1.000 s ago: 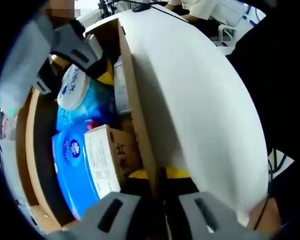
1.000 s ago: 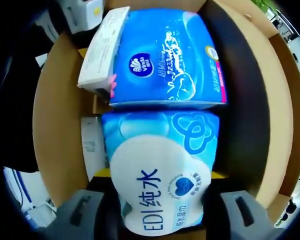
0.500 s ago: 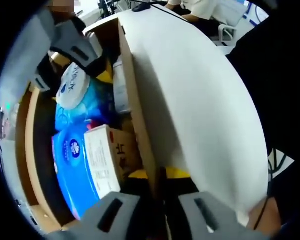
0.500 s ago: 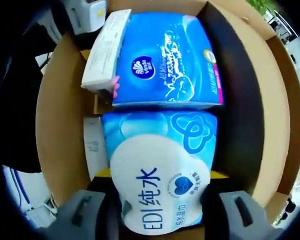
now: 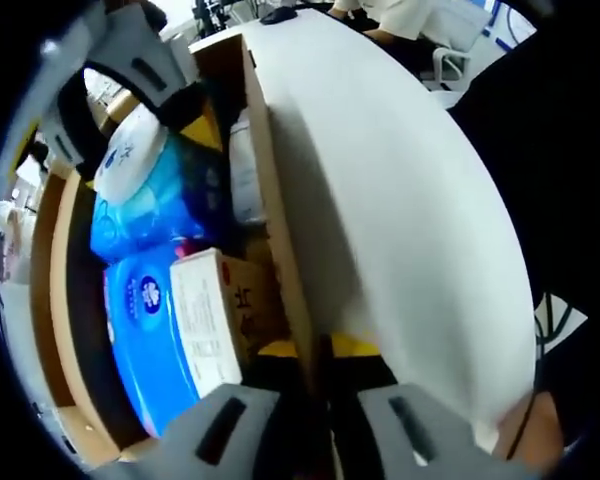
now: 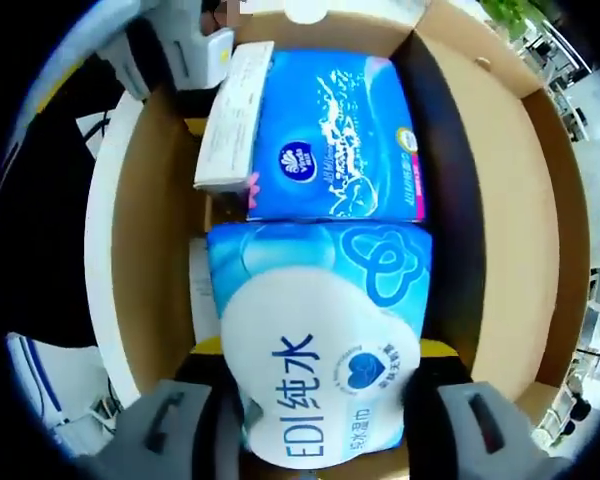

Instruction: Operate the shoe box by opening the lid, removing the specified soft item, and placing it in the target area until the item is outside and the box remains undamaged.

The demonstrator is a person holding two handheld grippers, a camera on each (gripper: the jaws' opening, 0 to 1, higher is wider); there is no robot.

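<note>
**Wet-wipes pack in the right gripper's jaws, box lid held open**

The right gripper (image 6: 315, 425) is closing its two jaws on either side of the wet-wipes pack (image 6: 320, 340), a soft pale-blue pack with a white label panel and blue characters. In the right gripper view the pack is sitting over the near end of the open shoe box (image 6: 150, 230), touching the darker blue tissue pack (image 6: 335, 135) that is lying beyond it. A small white carton (image 6: 232, 120) is resting along the tissue pack's left edge, against the box's cardboard wall.

In the left gripper view the left gripper (image 5: 315, 425) is clamping its jaws narrowly on the edge of the white lid (image 5: 400, 200), which is standing upright beside the box opening. The same wet-wipes pack (image 5: 130, 170) is showing at the far end of the box, with the right gripper (image 5: 110, 80) pinching it. The tissue pack (image 5: 140, 340) and the white carton (image 5: 205, 325) are lying nearer, inside the box.
</note>
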